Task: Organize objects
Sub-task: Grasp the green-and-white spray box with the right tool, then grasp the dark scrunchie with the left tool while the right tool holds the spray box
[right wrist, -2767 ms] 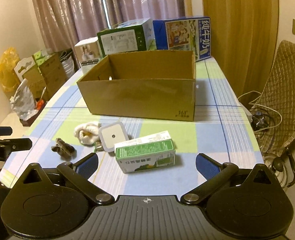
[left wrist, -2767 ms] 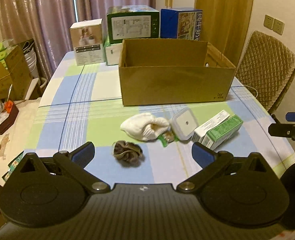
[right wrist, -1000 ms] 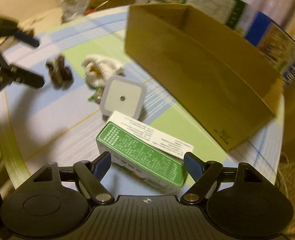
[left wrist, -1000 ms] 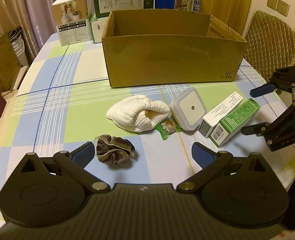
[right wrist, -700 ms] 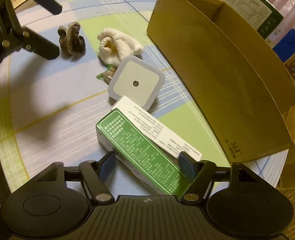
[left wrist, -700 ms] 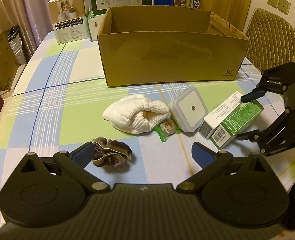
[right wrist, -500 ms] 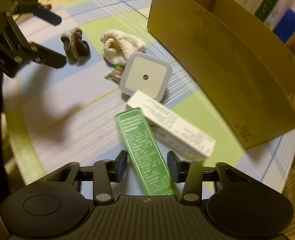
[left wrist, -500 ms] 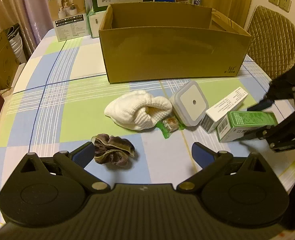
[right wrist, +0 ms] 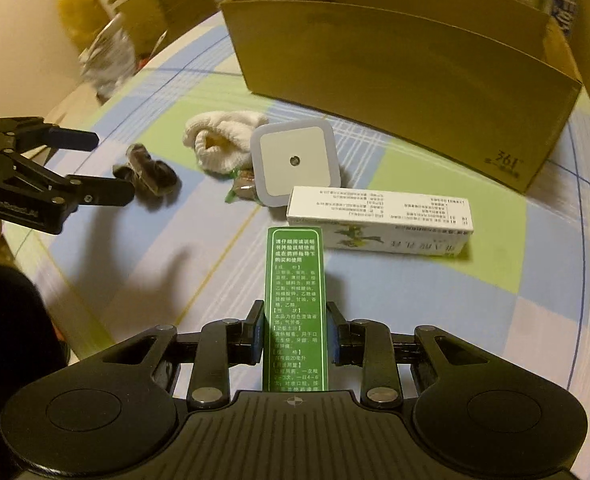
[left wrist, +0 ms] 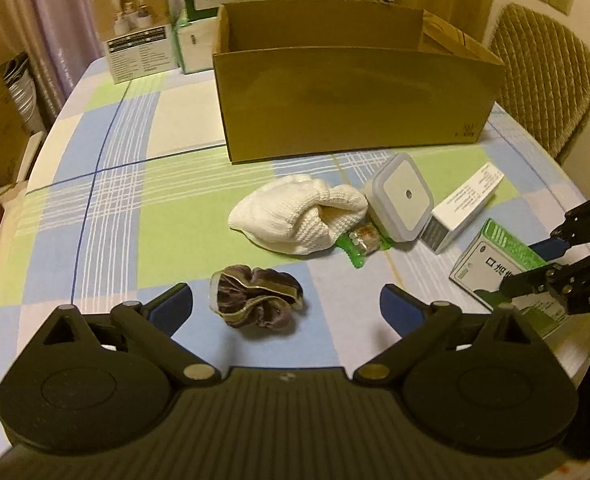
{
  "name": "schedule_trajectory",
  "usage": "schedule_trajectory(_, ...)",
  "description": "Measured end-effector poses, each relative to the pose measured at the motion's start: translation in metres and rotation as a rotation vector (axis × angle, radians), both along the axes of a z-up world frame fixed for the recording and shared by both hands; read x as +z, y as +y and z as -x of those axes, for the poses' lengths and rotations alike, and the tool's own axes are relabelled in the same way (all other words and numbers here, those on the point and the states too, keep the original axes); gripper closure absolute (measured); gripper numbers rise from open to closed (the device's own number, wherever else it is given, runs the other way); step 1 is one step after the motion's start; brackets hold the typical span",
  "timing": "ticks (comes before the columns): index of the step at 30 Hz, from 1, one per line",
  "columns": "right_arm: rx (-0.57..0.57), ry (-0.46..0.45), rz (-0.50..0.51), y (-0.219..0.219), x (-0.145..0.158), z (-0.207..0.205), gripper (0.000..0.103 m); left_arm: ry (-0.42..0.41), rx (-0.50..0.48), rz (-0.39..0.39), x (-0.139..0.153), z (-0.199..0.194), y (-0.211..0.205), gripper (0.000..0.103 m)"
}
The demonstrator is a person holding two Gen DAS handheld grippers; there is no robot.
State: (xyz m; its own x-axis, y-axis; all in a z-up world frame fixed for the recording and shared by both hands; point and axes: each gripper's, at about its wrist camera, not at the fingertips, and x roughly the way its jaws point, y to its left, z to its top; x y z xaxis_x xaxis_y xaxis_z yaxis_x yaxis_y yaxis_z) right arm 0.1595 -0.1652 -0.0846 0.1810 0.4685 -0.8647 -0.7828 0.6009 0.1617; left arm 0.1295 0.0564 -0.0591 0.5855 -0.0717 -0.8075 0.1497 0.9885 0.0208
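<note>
While the green carton is clamped in the right gripper, nothing is seen inside the cardboard box ahead; the brown scrunchie lies unclaimed between the spread fingers of the left gripper.

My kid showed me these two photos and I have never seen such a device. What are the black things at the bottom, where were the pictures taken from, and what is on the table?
Each black shape is a hand-held two-finger gripper with a camera looking along its fingers. One photo is from the left gripper, open above a dark scrunchie. The other is from the right gripper, shut on a green box. The checked table also holds a white knit cloth, a square night light, a white box, a small green-wrapped sweet and an open cardboard box.
</note>
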Motion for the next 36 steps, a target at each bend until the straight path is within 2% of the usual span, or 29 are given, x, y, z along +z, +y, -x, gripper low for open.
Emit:
schedule_trajectory(6,-0.109,0.024,-0.067,-0.013,0.000,-0.003,0.076,0.048,-0.043,-0.030,-0.014,-0.019,0.008,0.018)
schedule_trajectory(7,-0.126,0.029,-0.079,-0.016,0.000,-0.005,0.075,0.052,-0.043,-0.035,-0.016,-0.020,0.010,0.023)
schedule_trajectory(12,-0.180,-0.005,-0.098,-0.030,0.003,-0.011,0.065,0.070,-0.047,-0.043,-0.027,-0.030,0.015,0.037)
schedule_trajectory(14,-0.191,-0.008,-0.100,-0.034,0.004,-0.013,0.062,0.082,-0.053,-0.035,-0.031,-0.033,0.015,0.052)
schedule_trajectory(17,-0.203,-0.018,-0.093,-0.036,0.003,-0.013,0.053,0.095,-0.052,-0.016,-0.034,-0.034,0.014,0.067)
schedule_trajectory(19,-0.225,-0.026,-0.081,-0.037,0.003,-0.013,0.047,0.092,-0.061,-0.005,-0.033,-0.033,0.011,0.073)
schedule_trajectory(22,-0.271,-0.030,-0.068,-0.041,0.001,-0.014,0.041,0.085,-0.077,0.027,-0.031,-0.028,0.003,0.076)
schedule_trajectory(27,-0.343,-0.046,-0.044,-0.052,0.000,-0.015,0.041,0.081,-0.094,0.067,-0.031,-0.022,-0.013,0.076)
schedule_trajectory(31,-0.385,-0.050,-0.035,-0.062,0.002,-0.018,0.041,0.075,-0.101,0.058,-0.032,-0.019,-0.021,0.075)
schedule_trajectory(33,-0.377,-0.045,-0.038,-0.064,0.003,-0.017,0.040,0.073,-0.095,0.061,-0.032,-0.018,-0.023,0.072)
schedule_trajectory(36,-0.346,-0.033,-0.029,-0.060,0.000,-0.011,0.028,0.066,-0.087,0.064,-0.031,-0.017,-0.023,0.064)
